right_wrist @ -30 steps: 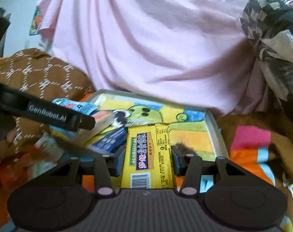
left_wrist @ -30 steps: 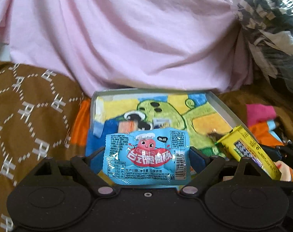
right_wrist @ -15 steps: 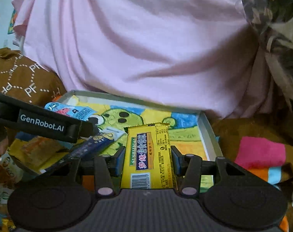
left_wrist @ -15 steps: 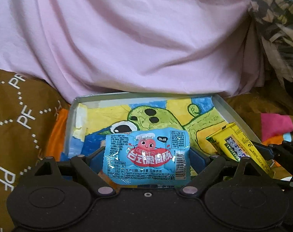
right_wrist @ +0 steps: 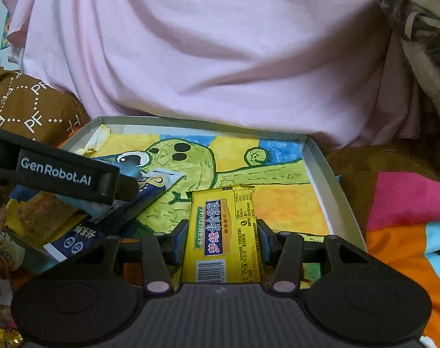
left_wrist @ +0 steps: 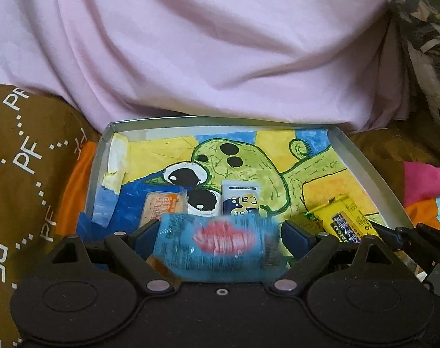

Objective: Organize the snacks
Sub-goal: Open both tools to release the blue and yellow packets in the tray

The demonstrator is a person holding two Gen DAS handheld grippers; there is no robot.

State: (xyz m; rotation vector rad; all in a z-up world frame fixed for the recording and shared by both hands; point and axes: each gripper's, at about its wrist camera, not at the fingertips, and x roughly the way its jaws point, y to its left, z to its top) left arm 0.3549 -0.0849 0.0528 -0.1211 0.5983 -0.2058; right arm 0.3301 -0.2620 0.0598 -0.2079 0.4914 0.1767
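A shallow grey tray (left_wrist: 365,168) lined with a green cartoon drawing lies on the bedding. My left gripper (left_wrist: 220,232) hangs over its near edge, shut on a blue snack packet (left_wrist: 220,246) with a red picture. The packet looks blurred and sits low between the pads. An orange cracker packet (left_wrist: 164,206) and a white-and-navy packet (left_wrist: 240,200) lie in the tray just beyond it. My right gripper (right_wrist: 222,229) is shut on a yellow biscuit packet (right_wrist: 220,249) over the tray's near right part. The left gripper's fingers (right_wrist: 60,174) cross the left of that view.
Pink cloth (left_wrist: 220,58) is heaped behind the tray (right_wrist: 321,174). A brown patterned quilt (left_wrist: 22,159) lies to the left and pink-and-orange fabric (right_wrist: 408,203) to the right. A dark patterned bundle (left_wrist: 423,8) sits at the far right. Loose snacks (right_wrist: 5,255) lie outside the tray's left corner.
Both grippers have moved forward over the tray, which now fills more of each view. The blue packet has turned blurred and sits lower between the left fingers. The yellow packet is still gripped.
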